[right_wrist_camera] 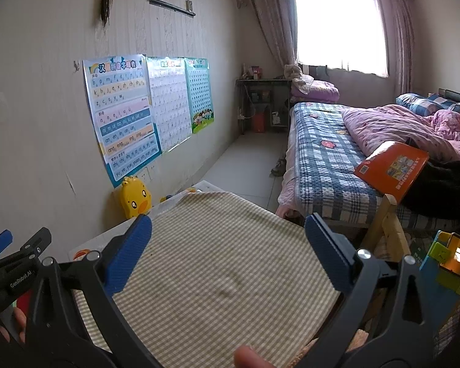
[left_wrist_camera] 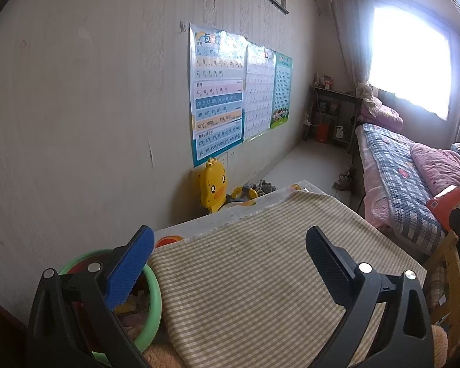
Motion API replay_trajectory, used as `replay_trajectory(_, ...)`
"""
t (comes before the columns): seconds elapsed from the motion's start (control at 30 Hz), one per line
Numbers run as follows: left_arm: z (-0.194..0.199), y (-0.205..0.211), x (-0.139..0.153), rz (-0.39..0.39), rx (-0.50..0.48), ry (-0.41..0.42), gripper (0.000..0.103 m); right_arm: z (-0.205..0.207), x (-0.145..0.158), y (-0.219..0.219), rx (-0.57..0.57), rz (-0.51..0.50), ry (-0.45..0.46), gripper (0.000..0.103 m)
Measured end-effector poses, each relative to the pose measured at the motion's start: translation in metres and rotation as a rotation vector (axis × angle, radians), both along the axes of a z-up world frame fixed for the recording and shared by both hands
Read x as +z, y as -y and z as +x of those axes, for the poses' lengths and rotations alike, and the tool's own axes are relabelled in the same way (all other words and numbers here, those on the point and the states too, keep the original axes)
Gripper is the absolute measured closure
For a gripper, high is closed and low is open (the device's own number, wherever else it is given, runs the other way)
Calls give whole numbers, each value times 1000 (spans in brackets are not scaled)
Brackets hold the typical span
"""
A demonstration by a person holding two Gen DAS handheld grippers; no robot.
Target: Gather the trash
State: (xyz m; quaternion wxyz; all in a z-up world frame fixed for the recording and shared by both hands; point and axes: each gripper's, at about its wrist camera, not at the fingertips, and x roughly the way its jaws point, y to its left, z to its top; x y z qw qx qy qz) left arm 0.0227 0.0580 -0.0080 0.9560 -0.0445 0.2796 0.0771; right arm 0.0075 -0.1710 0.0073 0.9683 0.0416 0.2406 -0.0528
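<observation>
Both grippers over a table covered by a green-and-cream checked cloth point(left_wrist_camera: 260, 263). Left gripper point(left_wrist_camera: 230, 245): jaws spread wide, nothing between them, cloth showing in the gap. Right gripper point(right_wrist_camera: 228, 233): likewise wide apart and empty, held above the same cloth. Round bin with a light green plastic rim point(left_wrist_camera: 155, 303) sits at the cloth's left edge, partly hidden behind the left gripper's blue finger pad point(left_wrist_camera: 128, 270); its contents read as crumpled yellowish and pinkish scraps, too obscured to identify. In the right wrist view the bin is cut off, with only a red patch low left behind the other gripper's body. No loose trash discernible on the cloth. A fingertip point(right_wrist_camera: 250, 358) intrudes at the bottom edge of the right view; part of a hand point(right_wrist_camera: 17, 322) shows at lower left. Yellow duck-shaped plastic toy point(left_wrist_camera: 211, 187) stands against the wall beyond the table, under a pinyin wall chart point(left_wrist_camera: 216, 92). Orange book point(right_wrist_camera: 391, 168) lies tilted on the bed's edge.
</observation>
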Motion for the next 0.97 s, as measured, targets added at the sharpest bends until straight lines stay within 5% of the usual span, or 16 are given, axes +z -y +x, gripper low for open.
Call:
replay_trajectory(0.6,5,-1,-16,-8,4,-50,8,9,-25,3,-1,27,-71,5)
replay_trajectory(0.77,7,3,-27,33,-8,-87,8,32,-69,14,0,63,-178,5)
replay_trajectory(0.97,4,-6,-46,98,5,-154,8,115,-152,56,-74,-16,-332,5)
